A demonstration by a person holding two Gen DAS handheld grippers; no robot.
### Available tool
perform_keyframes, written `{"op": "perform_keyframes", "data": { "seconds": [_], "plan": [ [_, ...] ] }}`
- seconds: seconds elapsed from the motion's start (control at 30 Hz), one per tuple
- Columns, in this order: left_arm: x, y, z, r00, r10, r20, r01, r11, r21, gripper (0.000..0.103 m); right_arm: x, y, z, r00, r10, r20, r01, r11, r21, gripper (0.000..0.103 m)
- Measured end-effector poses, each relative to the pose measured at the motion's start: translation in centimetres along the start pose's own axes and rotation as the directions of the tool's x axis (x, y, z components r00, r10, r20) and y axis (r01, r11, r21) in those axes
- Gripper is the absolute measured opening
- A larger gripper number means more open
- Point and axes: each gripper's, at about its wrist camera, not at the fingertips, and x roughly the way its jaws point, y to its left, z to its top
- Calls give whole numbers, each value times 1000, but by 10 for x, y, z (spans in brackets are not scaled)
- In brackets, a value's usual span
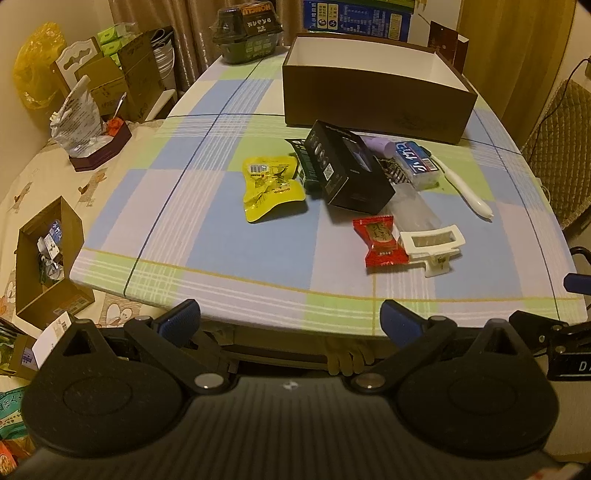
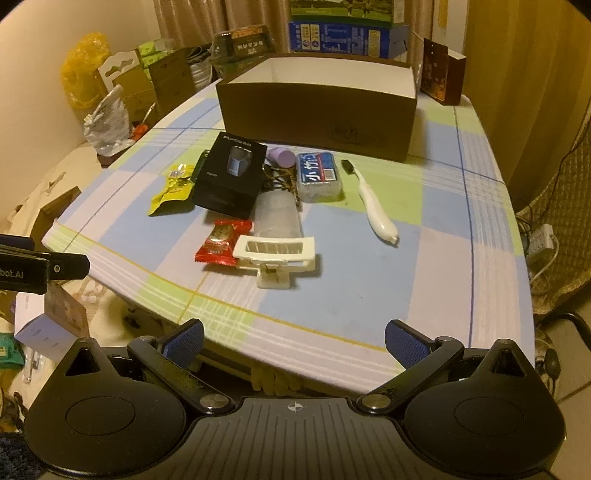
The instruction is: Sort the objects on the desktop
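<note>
A pile of small objects lies mid-table: a yellow snack pouch (image 1: 271,186) (image 2: 173,188), a black product box (image 1: 349,168) (image 2: 231,177), a red candy packet (image 1: 380,240) (image 2: 221,242), a white hair clip (image 1: 432,245) (image 2: 275,256), a blue tissue pack (image 1: 415,162) (image 2: 318,175), a white toothbrush (image 1: 465,188) (image 2: 373,203) and a clear tube (image 2: 277,214). An open brown box (image 1: 376,107) (image 2: 314,110) stands behind them. My left gripper (image 1: 290,319) and right gripper (image 2: 293,341) are both open and empty, at the table's near edge, well short of the objects.
The checked tablecloth (image 1: 221,221) covers the table. A small open carton (image 1: 48,258) with packets sits low on the left. Cartons and bags (image 1: 110,74) crowd the back left. A dark food pack (image 1: 247,29) and blue boxes (image 2: 347,37) stand at the far edge.
</note>
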Motion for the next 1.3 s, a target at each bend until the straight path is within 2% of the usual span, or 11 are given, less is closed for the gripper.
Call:
{"op": "perform_keyframes", "data": {
  "seconds": [0.5,0.73,1.3],
  "plan": [
    [14,10,8,1000,3,-20,-3,1000,-8,102,20,1,14,1000,10,-16,-10,1000,3,101],
    [26,16,24,1000,-9,-13,9,1000,-7,102,33,-1,24,1000,4,-7,-4,1000,25,101],
    [73,32,53,999,-36,-24,36,999,5,102,89,1,45,1000,22,-14,-20,995,94,101]
  ]
}}
